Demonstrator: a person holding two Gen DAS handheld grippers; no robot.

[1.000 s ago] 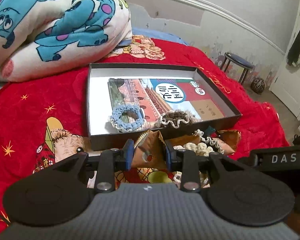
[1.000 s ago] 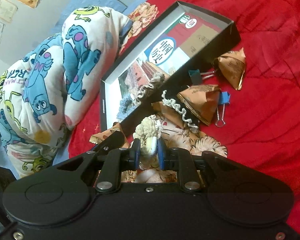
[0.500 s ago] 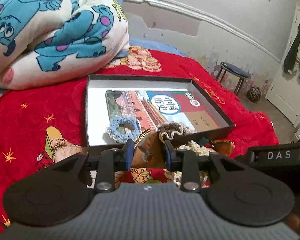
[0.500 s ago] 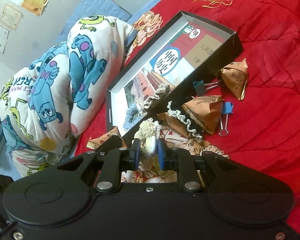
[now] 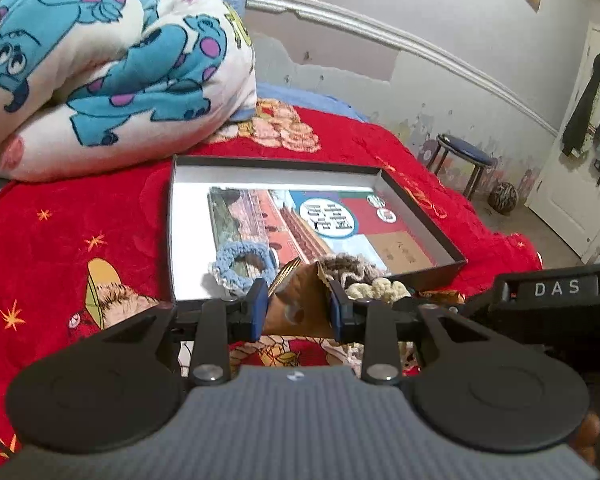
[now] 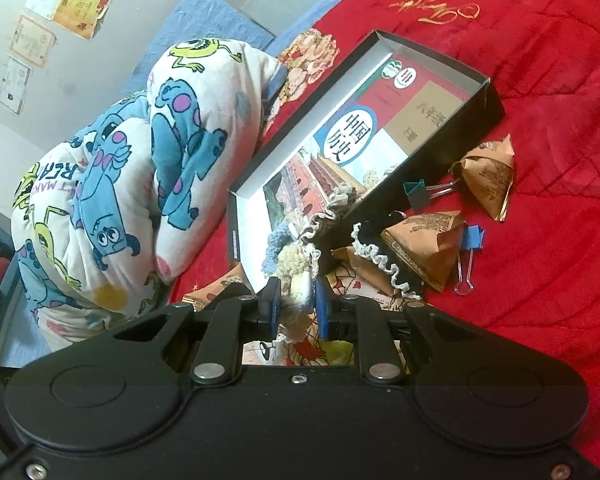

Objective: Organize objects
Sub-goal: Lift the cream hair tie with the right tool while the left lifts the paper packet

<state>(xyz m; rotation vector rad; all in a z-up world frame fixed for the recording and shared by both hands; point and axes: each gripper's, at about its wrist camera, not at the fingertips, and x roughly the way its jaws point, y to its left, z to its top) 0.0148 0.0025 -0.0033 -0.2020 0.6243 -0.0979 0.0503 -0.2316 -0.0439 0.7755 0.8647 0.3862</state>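
A shallow black box (image 5: pixel 420 200) (image 6: pixel 476 108) lies on the red bedspread with a picture book, a blue crocheted scrunchie (image 5: pixel 242 264) and a brown-and-cream scrunchie (image 5: pixel 350 266) in it. My left gripper (image 5: pixel 298 312) is shut on a brown paper packet (image 5: pixel 296 304), held above the box's near edge. My right gripper (image 6: pixel 296 306) is shut on a cream scrunchie (image 6: pixel 296 260), lifted near the box's corner. A black-and-cream scrunchie (image 6: pixel 392 260), two brown packets (image 6: pixel 432 240) (image 6: pixel 490 176) and binder clips (image 6: pixel 418 194) lie on the bed beside the box.
A folded monster-print blanket (image 5: pixel 100 64) (image 6: pixel 132 176) sits behind the box. A stool (image 5: pixel 462 160) and a door stand at the far right of the room. The bedspread (image 6: pixel 540 220) stretches open to the right.
Both grippers have risen with their loads. The left one has moved toward the box; the packet now overlaps the box's near edge. The cream scrunchie has come up off the bed.
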